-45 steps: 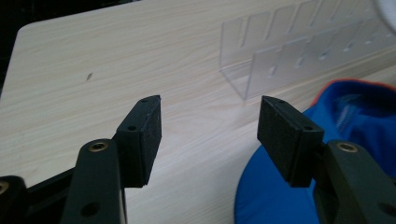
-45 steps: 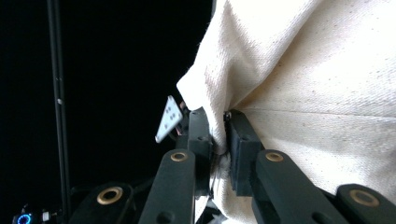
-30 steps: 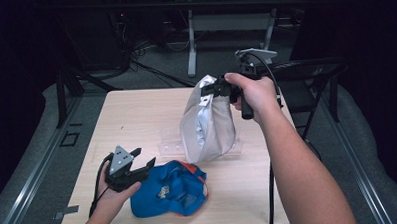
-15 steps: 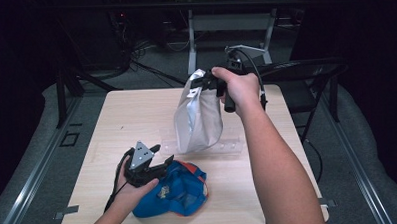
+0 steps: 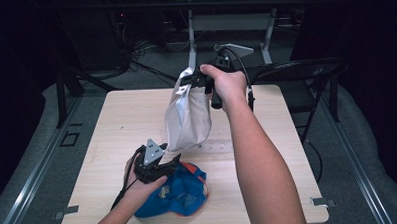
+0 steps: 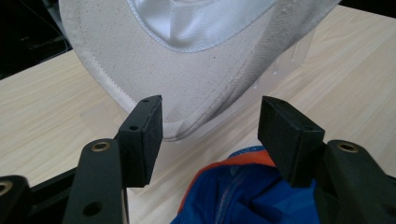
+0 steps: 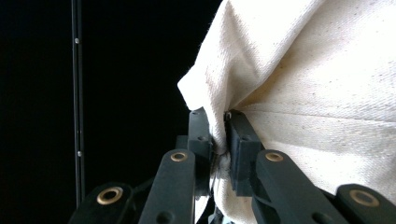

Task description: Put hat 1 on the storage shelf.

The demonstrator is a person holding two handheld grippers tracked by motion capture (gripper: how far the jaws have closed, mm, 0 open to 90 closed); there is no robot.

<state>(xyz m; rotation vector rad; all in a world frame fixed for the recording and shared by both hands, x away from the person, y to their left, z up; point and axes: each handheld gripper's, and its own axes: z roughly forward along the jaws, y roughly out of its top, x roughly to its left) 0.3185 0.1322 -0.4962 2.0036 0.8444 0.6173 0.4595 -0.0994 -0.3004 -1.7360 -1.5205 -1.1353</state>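
Observation:
A cream cloth bag (image 5: 188,115) with a shiny silver lining (image 6: 201,21) hangs above the table, its bottom low over the wood. My right gripper (image 5: 189,83) is shut on the bag's top edge (image 7: 218,135) and holds it up. A blue cap (image 5: 181,190) with an orange rim (image 6: 236,161) lies near the table's front edge. My left gripper (image 5: 169,160) rests over the cap's rear, open, with nothing between its fingers (image 6: 142,135). It points at the bag's lower edge (image 6: 187,123), which hangs just ahead of the jaws.
The light wooden table (image 5: 121,119) has bare room at left and at right. A clear flat plastic piece (image 5: 217,146) lies on the table under the bag. A dark folding chair (image 5: 305,70) stands off the far right corner, and desk legs (image 5: 191,32) rise behind.
The right gripper has carried the bag leftward and slightly nearer. The left gripper has moved right and forward, over the cap toward the bag's bottom.

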